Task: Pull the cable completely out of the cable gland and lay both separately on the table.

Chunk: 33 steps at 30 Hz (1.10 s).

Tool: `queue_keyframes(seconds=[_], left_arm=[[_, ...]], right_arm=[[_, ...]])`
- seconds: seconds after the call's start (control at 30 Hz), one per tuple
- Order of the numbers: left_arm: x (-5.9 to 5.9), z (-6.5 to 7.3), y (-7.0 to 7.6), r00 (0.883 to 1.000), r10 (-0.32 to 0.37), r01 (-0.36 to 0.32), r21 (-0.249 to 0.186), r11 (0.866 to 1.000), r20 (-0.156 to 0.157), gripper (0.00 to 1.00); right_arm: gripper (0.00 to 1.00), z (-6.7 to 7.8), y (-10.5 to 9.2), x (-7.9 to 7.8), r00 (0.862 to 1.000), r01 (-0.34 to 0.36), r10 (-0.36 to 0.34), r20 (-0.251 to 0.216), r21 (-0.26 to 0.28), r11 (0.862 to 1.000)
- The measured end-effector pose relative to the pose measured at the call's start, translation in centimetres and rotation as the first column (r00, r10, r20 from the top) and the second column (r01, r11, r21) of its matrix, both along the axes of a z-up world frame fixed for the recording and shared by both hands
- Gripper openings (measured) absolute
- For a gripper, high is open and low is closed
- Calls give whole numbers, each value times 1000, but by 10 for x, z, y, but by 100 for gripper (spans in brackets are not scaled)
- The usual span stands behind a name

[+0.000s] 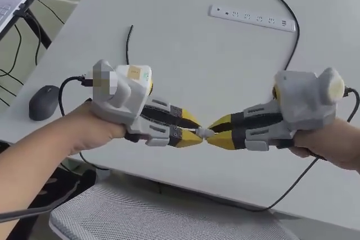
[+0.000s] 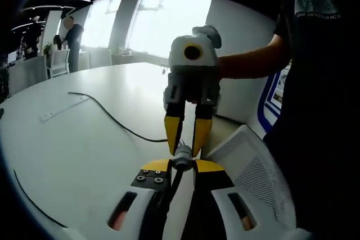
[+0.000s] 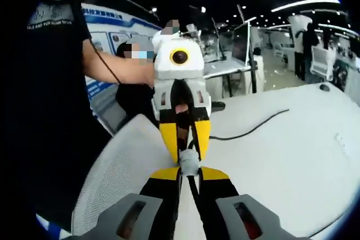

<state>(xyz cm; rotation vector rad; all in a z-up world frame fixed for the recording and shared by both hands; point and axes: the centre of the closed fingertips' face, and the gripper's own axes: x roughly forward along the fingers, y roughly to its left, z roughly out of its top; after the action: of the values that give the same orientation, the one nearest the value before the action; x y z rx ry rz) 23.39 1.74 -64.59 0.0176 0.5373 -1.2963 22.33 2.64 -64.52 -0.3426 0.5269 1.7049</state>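
My left gripper (image 1: pixel 197 133) pinches the thin black cable (image 2: pixel 171 182), my right gripper (image 1: pixel 212 133) the small grey gland (image 3: pixel 189 164), so I'd pull straight toward 3 o'clock.

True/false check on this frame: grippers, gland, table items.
1. The left hand-held gripper and right hand-held gripper meet tip to tip at the cable gland. True.
2. The cable gland lies on the table. False: it is held in the air between the two.
3. A power strip lies on the table. True.
4. The mouse sits beside the right hand-held gripper. False: it is on the left hand-held gripper's side.
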Motion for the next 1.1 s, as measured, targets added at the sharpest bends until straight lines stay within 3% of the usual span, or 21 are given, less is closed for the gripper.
queue_keyframes(seconds=[0.03,0.1,0.13,0.17,0.23,0.47,0.7,0.83,0.97,1.1], left_arm=[[-1,0,0,1000,6,-7,-6,1000,-19,15],[-2,0,-1,999,14,-15,-17,1000,-45,15],[-2,0,-1,998,23,-24,-20,1000,-61,15],[-2,0,0,998,24,-25,-23,999,-64,15],[-3,2,0,998,27,-29,-32,999,-63,15],[-3,2,-3,998,29,-31,-28,999,-46,15],[-3,2,-5,999,24,-25,-12,1000,-28,15],[-2,4,-6,999,28,-28,-18,999,-24,15],[0,6,-8,999,36,-37,-23,999,-23,15],[3,7,-8,999,44,-45,-21,999,-11,15]], right_arm=[[7,-2,-1,-2,997,-16,18,75,-27,1000],[7,-3,0,-4,988,-28,33,150,-39,999],[7,-3,0,-4,977,-28,37,209,-45,999],[7,-3,1,-4,971,-23,34,238,-46,999],[7,-3,-2,-2,962,-2,14,274,-44,999],[7,-5,-5,1,947,24,-7,320,-49,998],[8,-7,-6,3,948,38,-14,318,-69,997],[8,-6,-6,5,955,66,-42,294,-73,995],[16,-4,-8,12,970,166,-150,189,-69,984],[16,9,-16,20,962,253,-250,110,-14,967]])
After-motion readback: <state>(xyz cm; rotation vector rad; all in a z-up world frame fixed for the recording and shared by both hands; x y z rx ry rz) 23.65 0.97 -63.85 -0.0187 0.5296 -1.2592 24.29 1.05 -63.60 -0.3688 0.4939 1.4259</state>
